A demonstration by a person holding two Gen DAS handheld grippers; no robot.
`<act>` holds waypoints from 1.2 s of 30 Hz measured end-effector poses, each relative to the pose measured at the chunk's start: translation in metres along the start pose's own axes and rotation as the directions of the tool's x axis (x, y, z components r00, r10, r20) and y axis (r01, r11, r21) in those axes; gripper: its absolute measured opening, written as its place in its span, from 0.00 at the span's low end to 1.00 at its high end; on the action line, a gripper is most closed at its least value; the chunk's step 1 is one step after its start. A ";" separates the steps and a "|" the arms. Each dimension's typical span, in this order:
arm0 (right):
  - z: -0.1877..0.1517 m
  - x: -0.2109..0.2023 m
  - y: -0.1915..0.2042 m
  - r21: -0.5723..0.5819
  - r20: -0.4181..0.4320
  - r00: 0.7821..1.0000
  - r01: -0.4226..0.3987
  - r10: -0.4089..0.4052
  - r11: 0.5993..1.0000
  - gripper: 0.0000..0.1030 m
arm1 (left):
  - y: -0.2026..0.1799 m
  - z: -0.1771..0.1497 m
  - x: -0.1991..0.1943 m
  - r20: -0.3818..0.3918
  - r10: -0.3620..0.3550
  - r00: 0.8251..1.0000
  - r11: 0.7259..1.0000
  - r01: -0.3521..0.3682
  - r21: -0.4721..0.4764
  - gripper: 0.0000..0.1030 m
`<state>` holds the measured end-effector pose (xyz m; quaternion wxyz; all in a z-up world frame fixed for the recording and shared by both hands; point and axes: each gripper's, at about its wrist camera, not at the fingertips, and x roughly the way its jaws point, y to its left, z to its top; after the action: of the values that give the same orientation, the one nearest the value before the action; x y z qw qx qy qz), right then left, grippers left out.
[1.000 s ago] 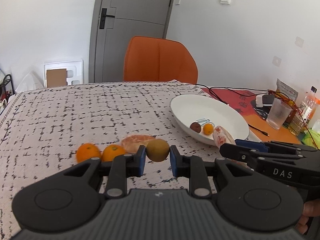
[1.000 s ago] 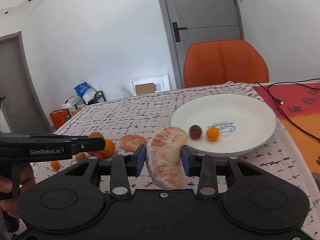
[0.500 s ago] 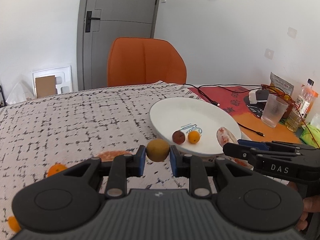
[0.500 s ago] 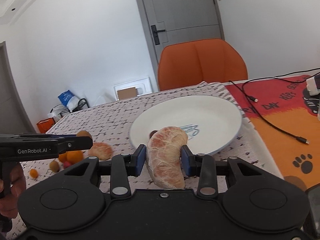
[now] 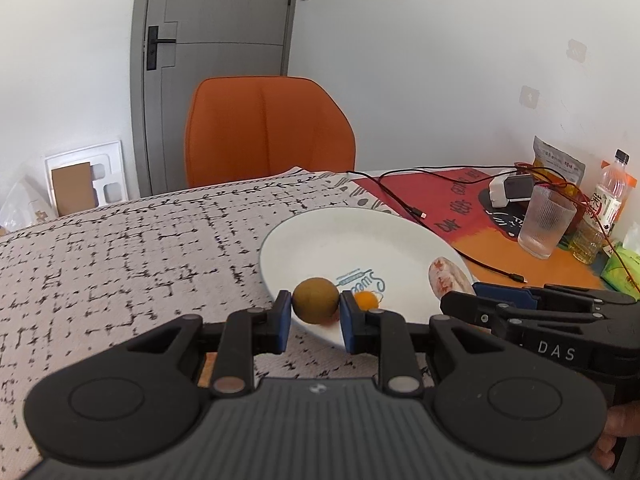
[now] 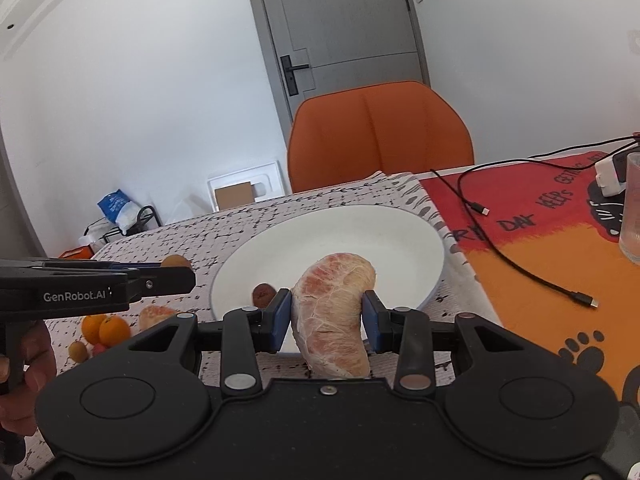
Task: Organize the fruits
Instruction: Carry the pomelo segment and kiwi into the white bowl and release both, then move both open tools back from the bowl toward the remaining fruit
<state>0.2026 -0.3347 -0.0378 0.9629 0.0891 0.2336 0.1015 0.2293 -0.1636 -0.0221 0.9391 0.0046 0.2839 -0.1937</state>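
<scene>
Behind the patterned worktop (image 5: 120,248) an orange chair (image 5: 268,128) is seen. Over the white plate (image 6: 400,240), a peeled pomelo segment (image 6: 334,312) is gripped by the right claw (image 6: 327,316), and a brown kiwi (image 5: 316,300) is clamped by the left claw (image 5: 315,316).

Left gripper (image 5: 316,318): matte black body, blue pads (image 5: 285,316), silver rivets, two round discs, white "GenRobot.AI" lettering. Right gripper (image 6: 327,318): same build, white "DAS" lettering. Bare-skinned hand (image 6: 28,364) on grip.
</scene>
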 end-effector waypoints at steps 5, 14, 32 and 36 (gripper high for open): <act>0.000 0.004 -0.008 0.015 -0.001 1.000 0.012 -0.012 1.000 0.35 | -0.008 0.003 0.013 -0.017 -0.011 1.000 1.000 0.012 0.008 0.23; 0.004 0.009 -0.014 0.030 0.002 1.000 0.025 -0.025 0.999 0.35 | -0.020 0.007 0.034 -0.049 -0.016 0.999 0.999 0.018 0.027 0.28; 0.001 0.001 -0.003 0.036 0.034 0.999 0.041 -0.042 0.999 0.61 | 0.013 0.004 -0.002 -0.010 0.099 0.995 0.994 -0.100 -0.048 0.68; -0.007 -0.004 0.001 0.043 0.019 0.999 0.035 -0.036 0.998 0.63 | 0.017 -0.001 -0.012 -0.001 0.106 0.994 0.992 -0.106 -0.068 0.77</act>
<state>0.1959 -0.3336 -0.0420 0.9647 0.1063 0.2279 0.0787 0.2260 -0.1433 -0.0185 0.9481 -0.0128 0.2882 -0.1338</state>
